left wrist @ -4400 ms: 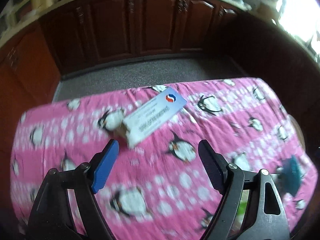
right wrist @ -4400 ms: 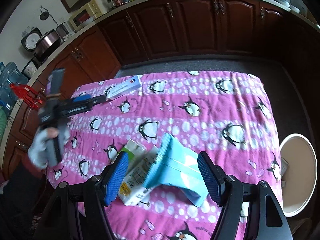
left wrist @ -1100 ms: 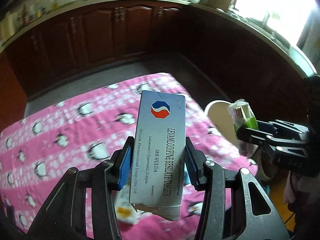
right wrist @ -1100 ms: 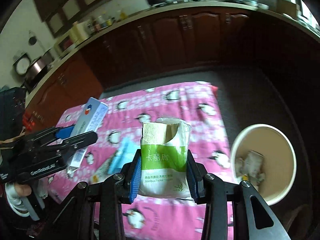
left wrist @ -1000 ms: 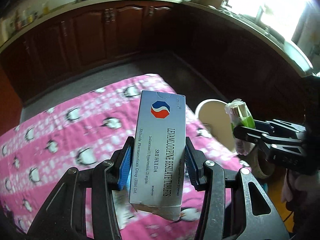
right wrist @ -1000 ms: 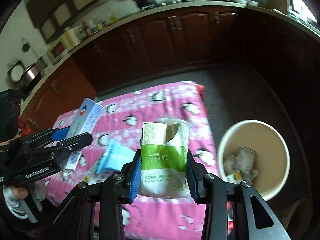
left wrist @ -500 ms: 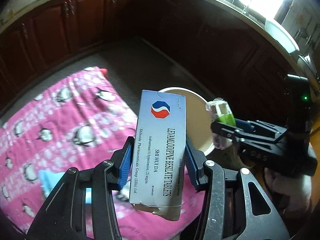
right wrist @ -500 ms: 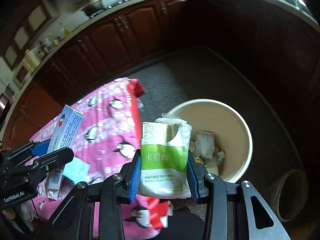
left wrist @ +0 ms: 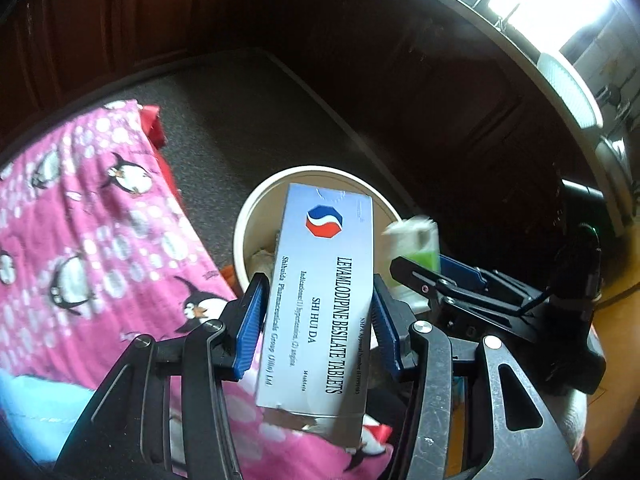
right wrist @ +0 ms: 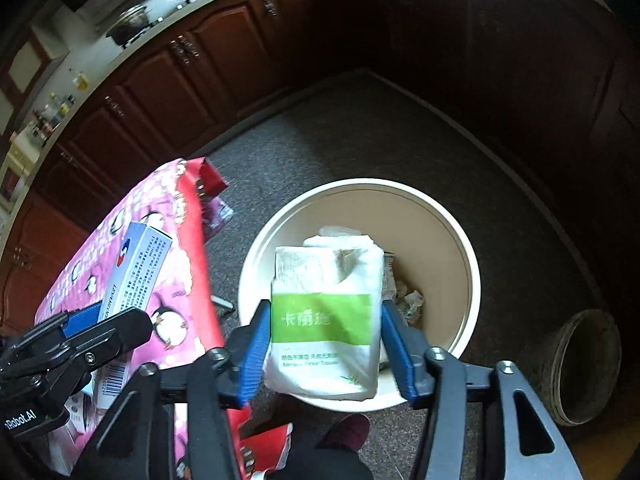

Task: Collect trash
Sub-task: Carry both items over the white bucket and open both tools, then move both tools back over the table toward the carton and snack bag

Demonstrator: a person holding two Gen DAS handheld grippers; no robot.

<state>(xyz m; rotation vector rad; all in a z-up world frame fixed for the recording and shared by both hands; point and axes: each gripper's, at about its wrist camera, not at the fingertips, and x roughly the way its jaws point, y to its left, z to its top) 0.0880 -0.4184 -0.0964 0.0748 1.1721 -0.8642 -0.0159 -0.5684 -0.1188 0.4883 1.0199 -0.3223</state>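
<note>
My left gripper (left wrist: 318, 320) is shut on a blue-white tablet box (left wrist: 320, 304), held upright over the near edge of the white trash bucket (left wrist: 256, 208). My right gripper (right wrist: 326, 344) is shut on a green-and-white tissue pack (right wrist: 324, 320), held above the bucket (right wrist: 452, 236), which holds crumpled paper. In the left wrist view the right gripper (left wrist: 420, 264) with the pack is just right of the box. In the right wrist view the left gripper (right wrist: 92, 328) with the box (right wrist: 136, 272) is at the left over the table edge.
The table with the pink penguin cloth (left wrist: 80, 240) lies left of the bucket, with a light blue packet (left wrist: 36, 412) at its near edge. A second round tub (right wrist: 584, 368) stands on the floor at the right. Dark cabinets (right wrist: 200, 64) ring the grey floor.
Both grippers have moved from over the table toward the bucket, carrying the box and the tissue pack. The right gripper's jaws stand a little wider around the pack than before.
</note>
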